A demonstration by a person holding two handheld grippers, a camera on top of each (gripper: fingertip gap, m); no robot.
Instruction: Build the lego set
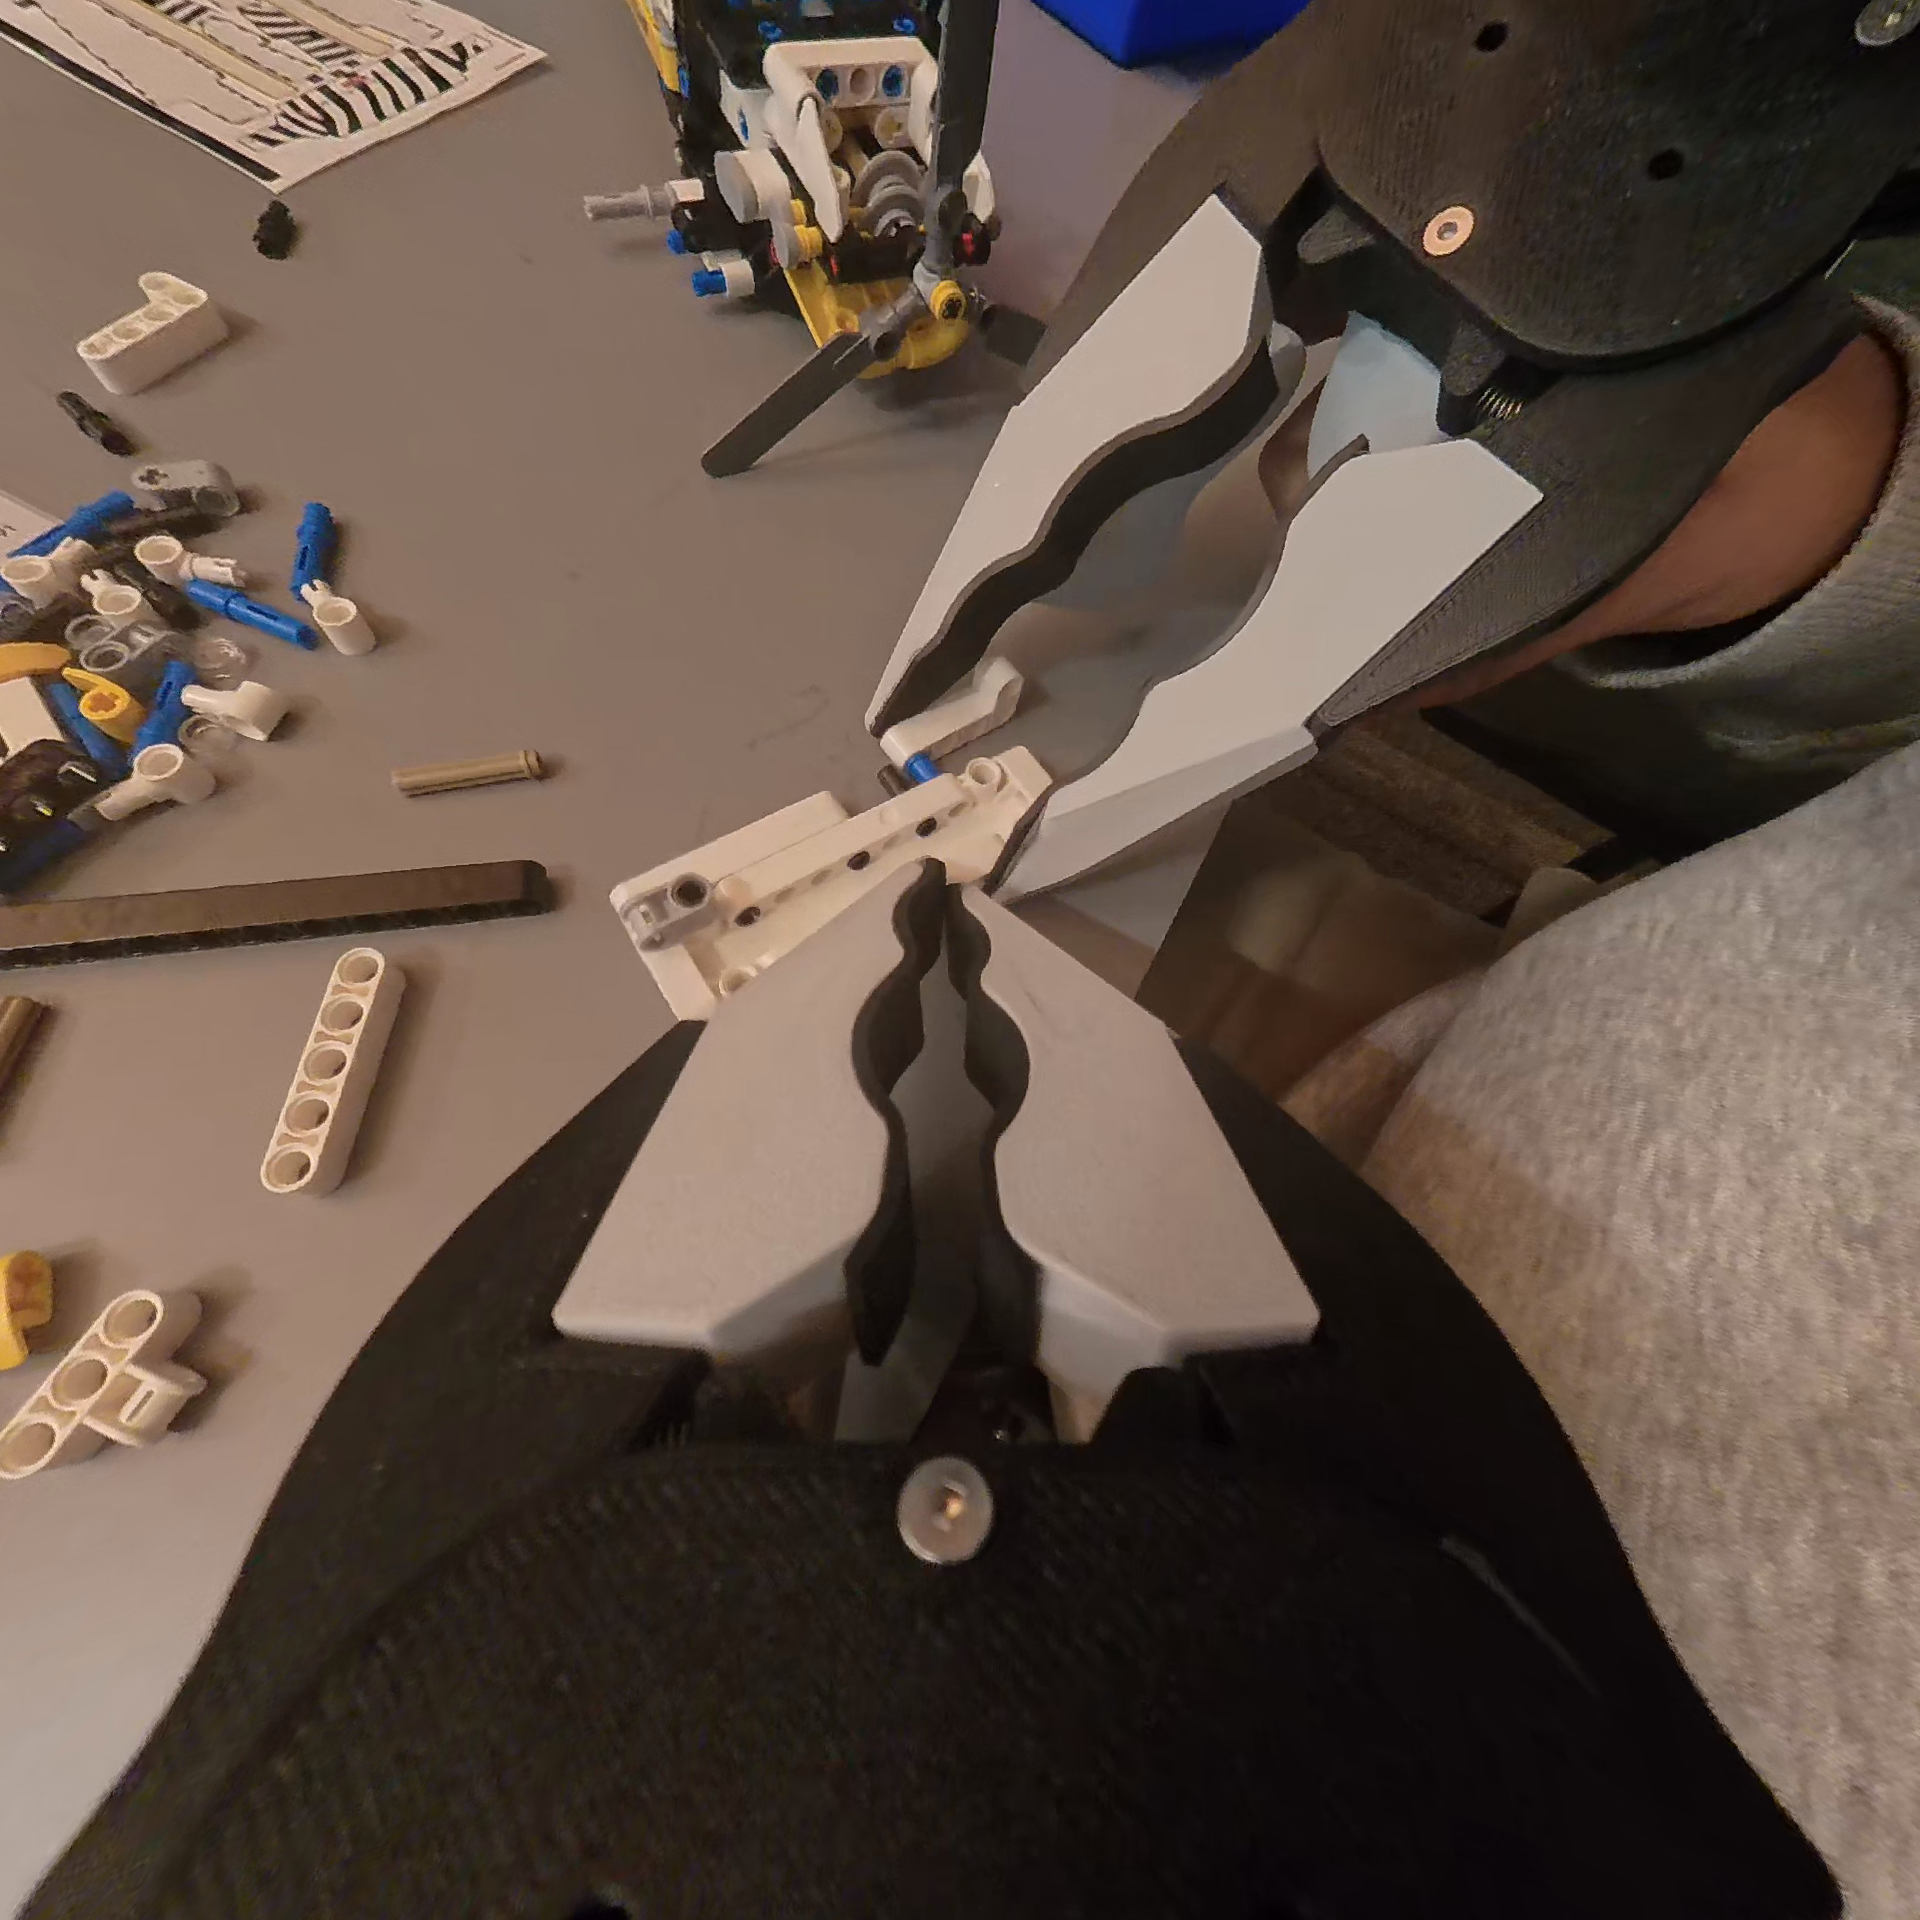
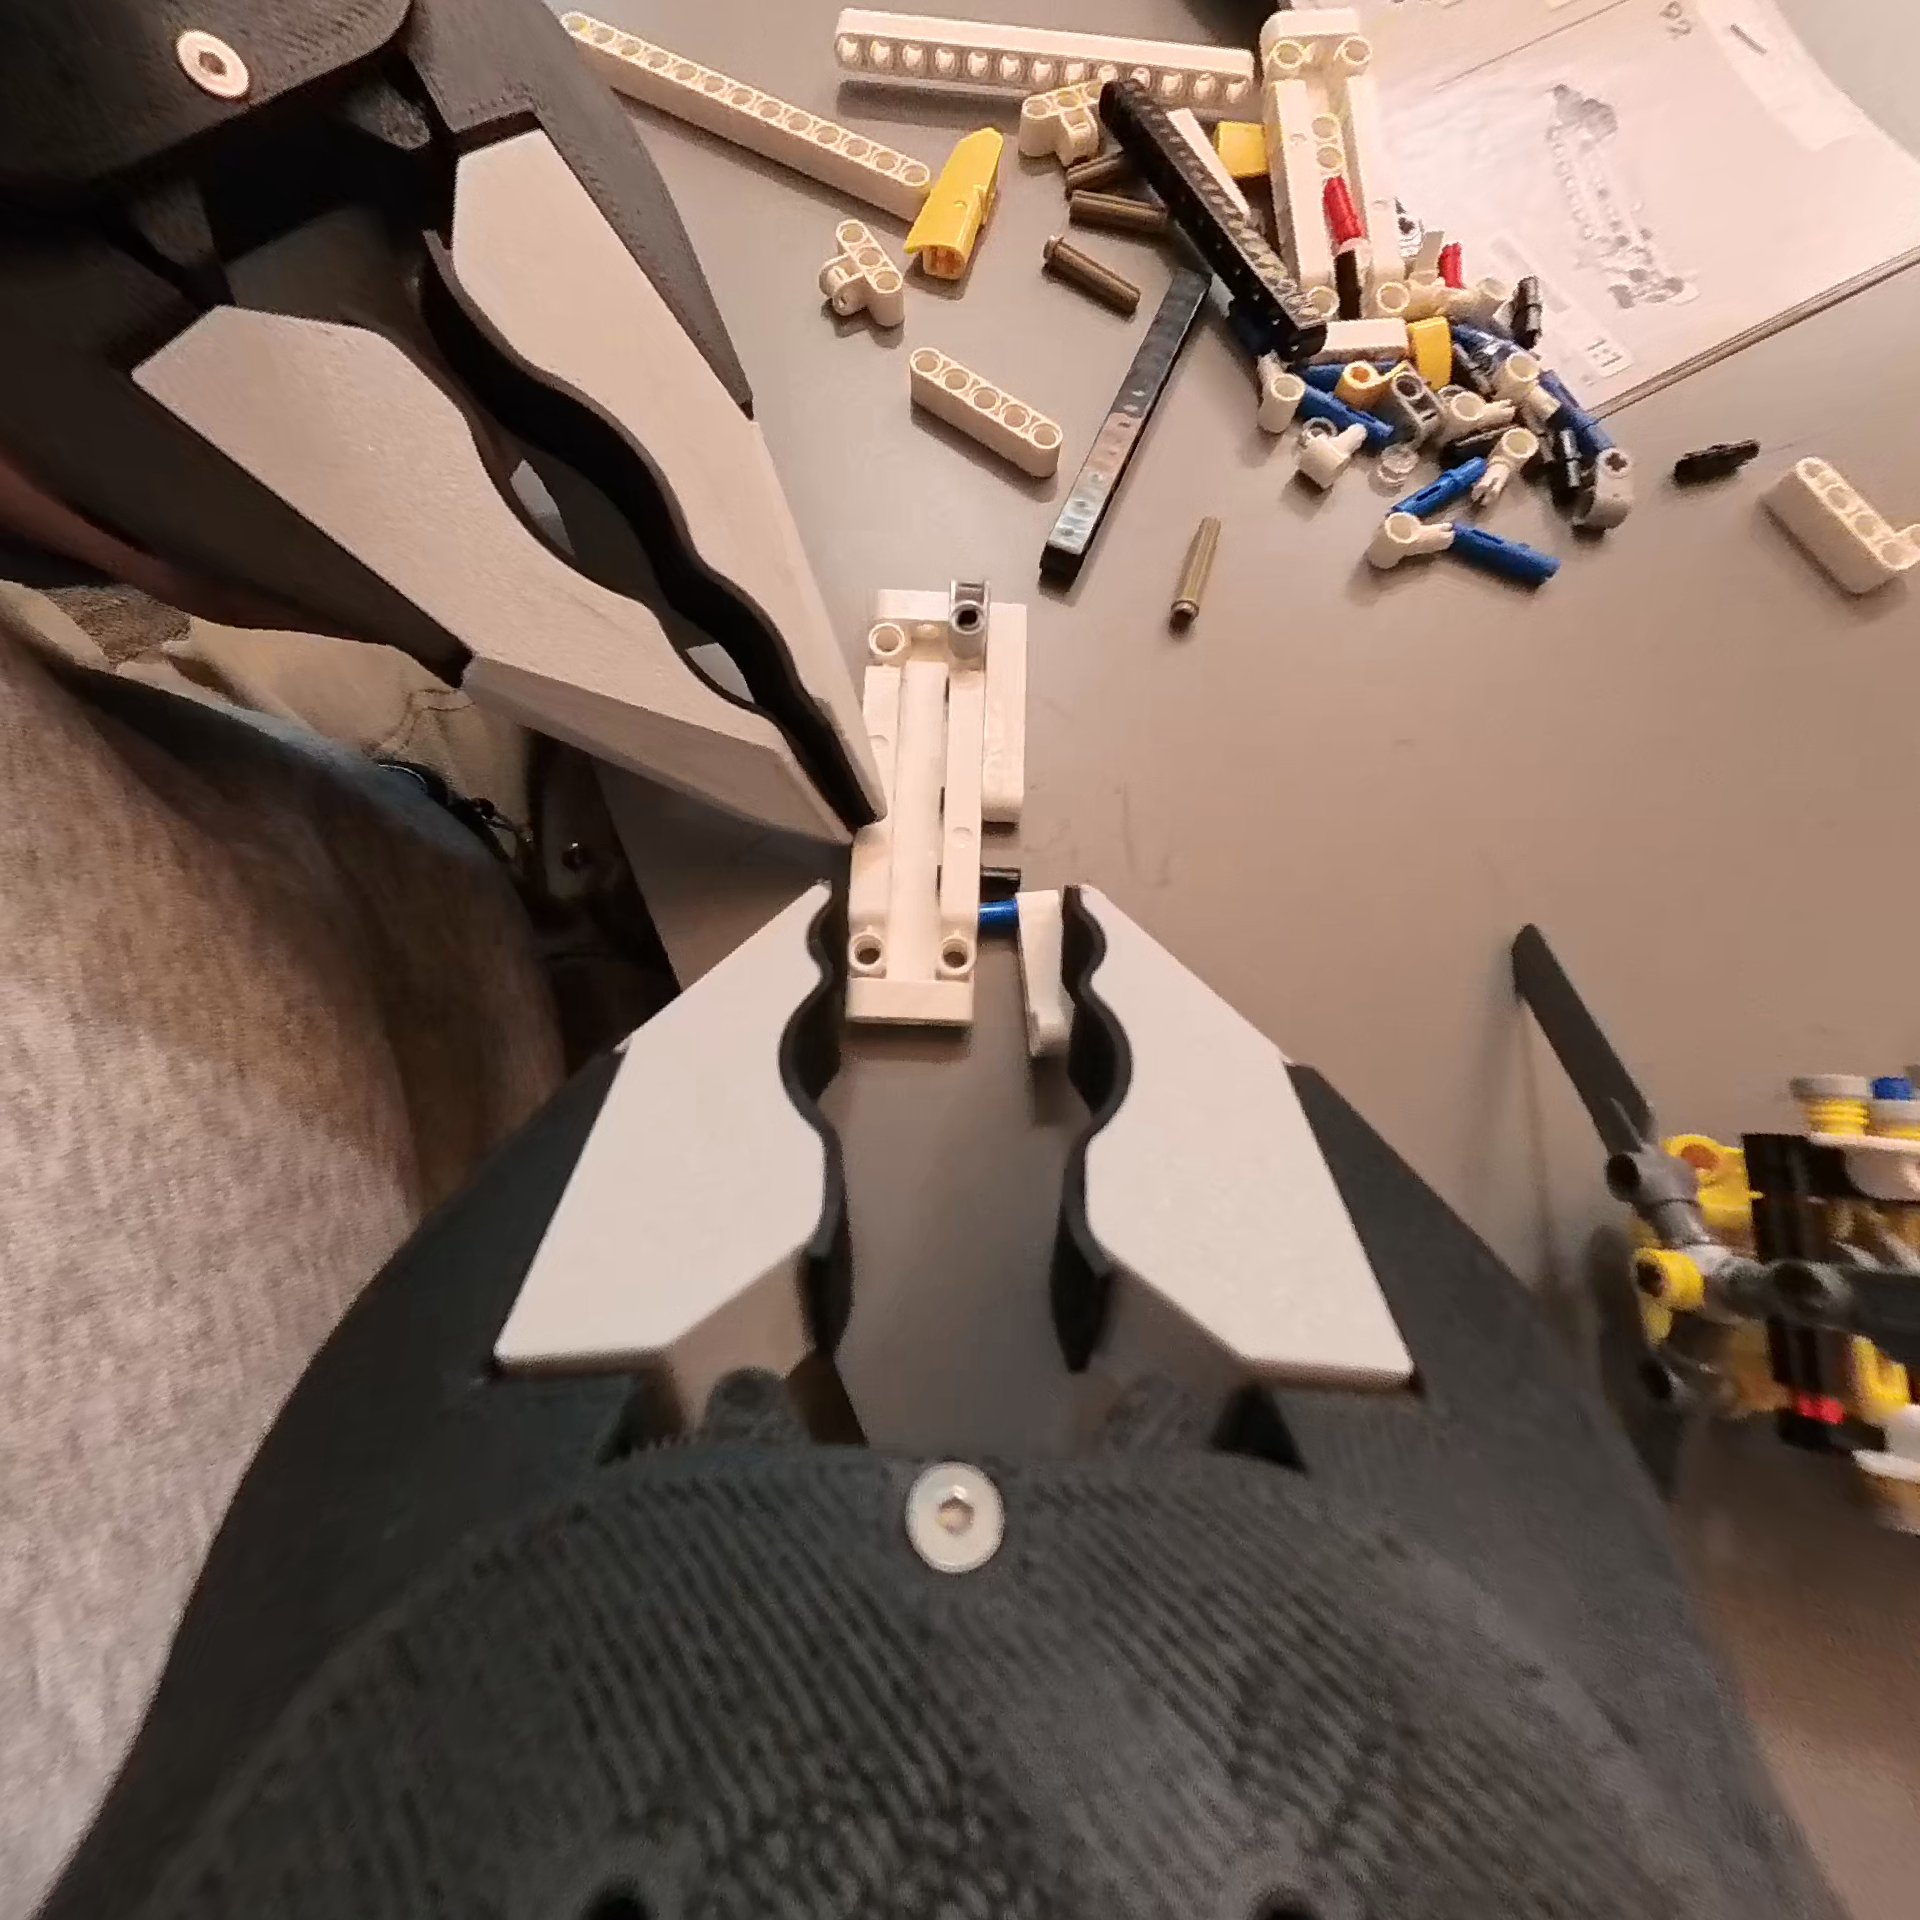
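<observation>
Two grippers meet over a white sub-assembly (image 1: 821, 883) at the near edge of the grey worktop (image 1: 540, 436). The left gripper (image 1: 943, 891) has its jaws pressed together on the assembly's long beam, pinching it. The right gripper (image 2: 951, 940) has its jaws spread: one fingertip touches the assembly's end block, the other rests against a small white connector (image 2: 1042, 977) joined to the assembly by a blue pin (image 2: 1000, 912). A partly built yellow, black and white model (image 1: 842, 197) stands farther back on the worktop, with a black blade reaching out from it. A heap of loose pieces (image 2: 1455, 395), blue, white, yellow and black, lies well apart, beside a printed booklet (image 2: 1621, 177). A white five-hole beam (image 1: 335, 1070) and a black strip (image 1: 281, 909) lie near the left gripper
</observation>
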